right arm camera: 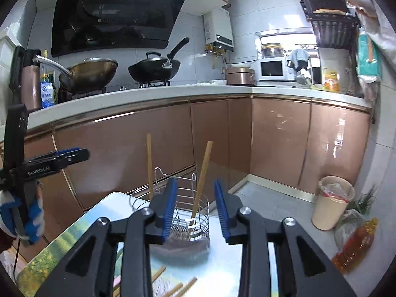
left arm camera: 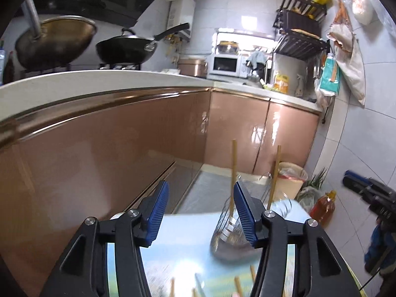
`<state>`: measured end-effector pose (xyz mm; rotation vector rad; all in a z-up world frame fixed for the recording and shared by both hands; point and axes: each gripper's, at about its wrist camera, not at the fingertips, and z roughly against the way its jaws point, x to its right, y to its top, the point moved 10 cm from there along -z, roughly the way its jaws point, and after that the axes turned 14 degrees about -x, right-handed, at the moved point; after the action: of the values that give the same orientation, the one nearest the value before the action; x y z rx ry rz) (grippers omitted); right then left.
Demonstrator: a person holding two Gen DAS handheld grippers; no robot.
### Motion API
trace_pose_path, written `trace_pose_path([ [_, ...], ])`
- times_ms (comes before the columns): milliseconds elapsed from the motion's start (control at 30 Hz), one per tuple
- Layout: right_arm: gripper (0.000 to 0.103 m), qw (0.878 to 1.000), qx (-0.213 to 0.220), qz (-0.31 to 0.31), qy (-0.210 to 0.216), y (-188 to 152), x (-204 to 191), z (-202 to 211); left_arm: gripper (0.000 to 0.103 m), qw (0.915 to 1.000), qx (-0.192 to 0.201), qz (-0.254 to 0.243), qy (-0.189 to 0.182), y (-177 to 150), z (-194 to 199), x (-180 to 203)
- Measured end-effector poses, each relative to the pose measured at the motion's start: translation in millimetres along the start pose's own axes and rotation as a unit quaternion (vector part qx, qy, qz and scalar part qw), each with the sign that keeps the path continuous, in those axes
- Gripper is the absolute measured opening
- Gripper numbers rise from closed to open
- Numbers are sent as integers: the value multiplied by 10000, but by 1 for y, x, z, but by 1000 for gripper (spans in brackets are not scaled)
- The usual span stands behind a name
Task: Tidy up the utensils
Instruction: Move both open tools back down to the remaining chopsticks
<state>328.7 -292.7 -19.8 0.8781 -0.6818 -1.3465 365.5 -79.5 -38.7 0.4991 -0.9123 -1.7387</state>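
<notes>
Loose chopsticks (right arm camera: 173,288) lie at the near edge of the surface (right arm camera: 74,227), just under both cameras, waiting to be sorted. To the left, the left tongs (left arm camera: 201,212) hang with their blue pads apart and nothing between them. Just beyond, at mid-surface, a wire holder (right arm camera: 188,212) stands upright with two chopsticks (right arm camera: 201,178) already in it, one near vertical, one leaning right. The right tongs (right arm camera: 195,210) sit directly before the holder, pads likewise apart and empty. Farther right, on the floor, stand a lined bin (right arm camera: 331,203) and a bottle of oil (right arm camera: 354,245).

The step in hand appears to be fetching the next stick. Doing it well probably means lowering one pair of tongs onto a single stick near its middle, closing squarely across it, then lifting it clear and dropping it tip-down into the holder without knocking the leaning one. The holder looks light; steadying it with the other tongs may help.
</notes>
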Motion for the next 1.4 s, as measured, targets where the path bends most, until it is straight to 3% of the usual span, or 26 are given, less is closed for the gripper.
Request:
trace_pose_path([
  [200, 30, 9996, -161, -210, -107, -7, -2, 58, 55, 9986, -233, 170, 450, -18, 60, -34],
  [400, 30, 9967, -634, -483, 143, -27, -20, 95, 54, 9963, -616, 380, 473, -42, 97, -51],
  [667, 30, 9856, -1328, -790, 683, -66, -50, 104, 52, 9909, -1286, 276, 272, -91, 112, -47],
  [833, 29, 9690, -1981, -1060, 1032, -101, -63, 74, 42, 9783, -2048, 269, -165, -131, 79, -35],
  [1067, 28, 9294, -3013, -1599, 1408, -149, -72, -1, 41, 9474, -3038, 667, -750, -168, 4, -28],
  [1233, 28, 9083, -3483, -1822, 1431, -172, -69, -46, 39, 9263, -3603, 803, -749, -180, -53, -24],
  [1400, 28, 8930, -3786, -2016, 1366, -187, -58, -75, 38, 9124, -3977, 752, -618, -188, -94, -18],
])
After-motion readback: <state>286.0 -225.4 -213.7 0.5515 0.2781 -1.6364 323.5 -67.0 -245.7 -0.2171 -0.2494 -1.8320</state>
